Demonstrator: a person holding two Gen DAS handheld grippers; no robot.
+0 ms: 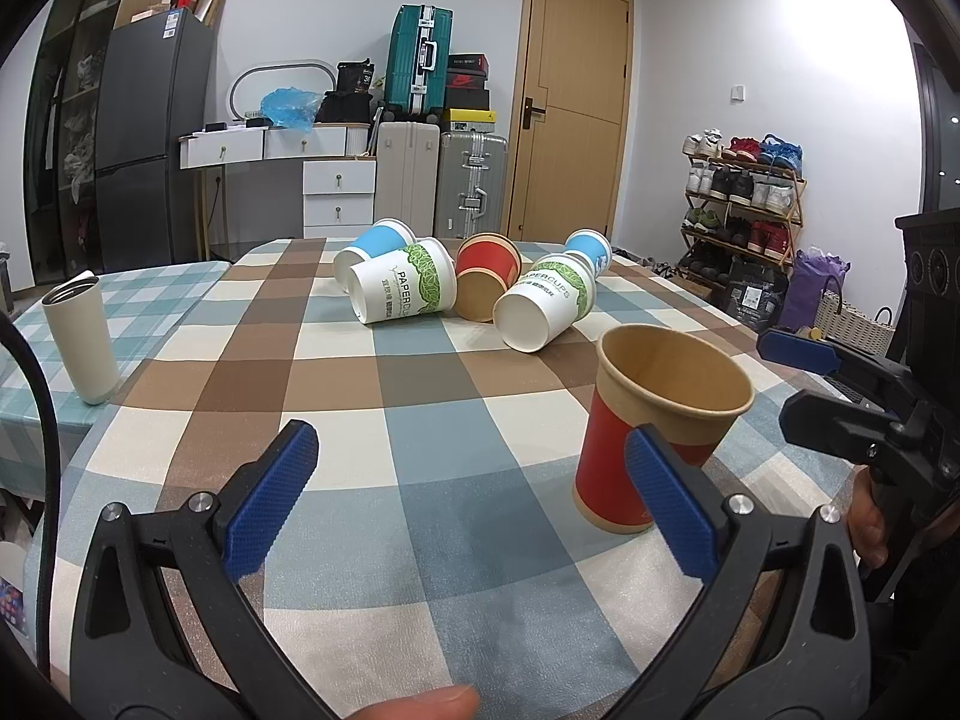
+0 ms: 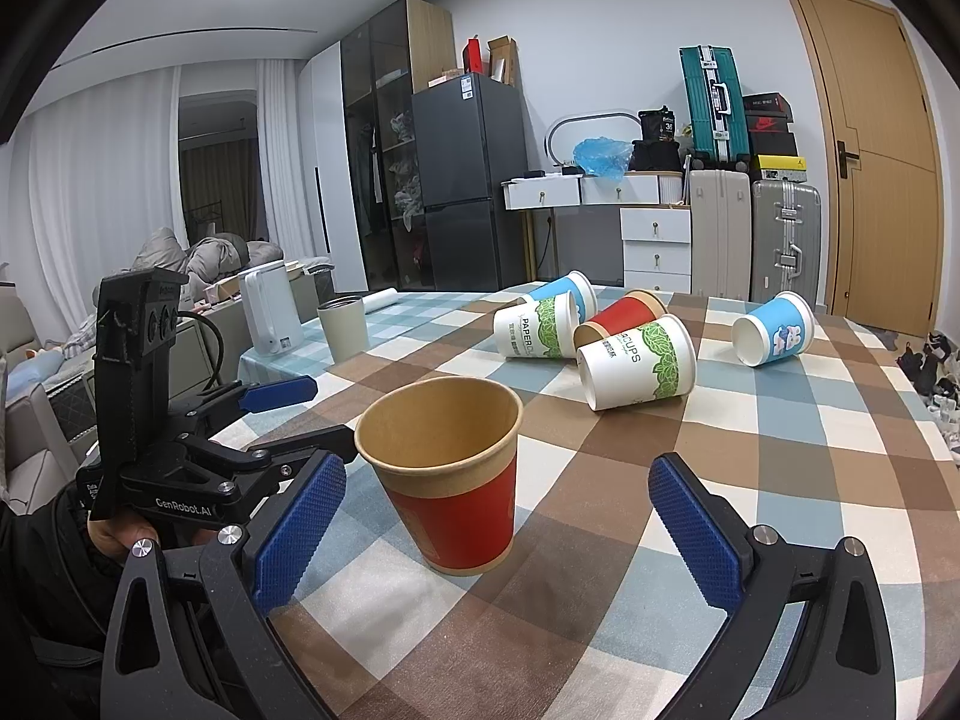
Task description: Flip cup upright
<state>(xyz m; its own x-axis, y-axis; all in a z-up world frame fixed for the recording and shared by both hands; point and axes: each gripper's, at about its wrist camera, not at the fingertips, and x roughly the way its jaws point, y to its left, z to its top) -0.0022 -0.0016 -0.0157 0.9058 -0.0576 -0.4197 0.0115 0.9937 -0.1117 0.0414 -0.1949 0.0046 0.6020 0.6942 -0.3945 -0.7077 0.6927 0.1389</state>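
Observation:
A red paper cup (image 1: 654, 426) stands upright on the checked tablecloth, also in the right wrist view (image 2: 450, 474). My left gripper (image 1: 474, 498) is open and empty, the cup just beyond its right finger. My right gripper (image 2: 504, 522) is open, the cup standing between its fingers without touching them. Further back several cups lie on their sides: two white-and-green ones (image 1: 399, 288) (image 1: 543, 300), a red one (image 1: 486, 282) and two blue ones (image 1: 375, 243) (image 1: 591, 249). The right gripper also shows in the left wrist view (image 1: 840, 384), and the left gripper in the right wrist view (image 2: 288, 414).
A cream tumbler (image 1: 81, 342) stands at the table's left side, and a white kettle (image 2: 270, 312) beyond it. The table's right edge (image 2: 924, 420) drops off to the floor. Suitcases, drawers and a fridge stand by the far wall.

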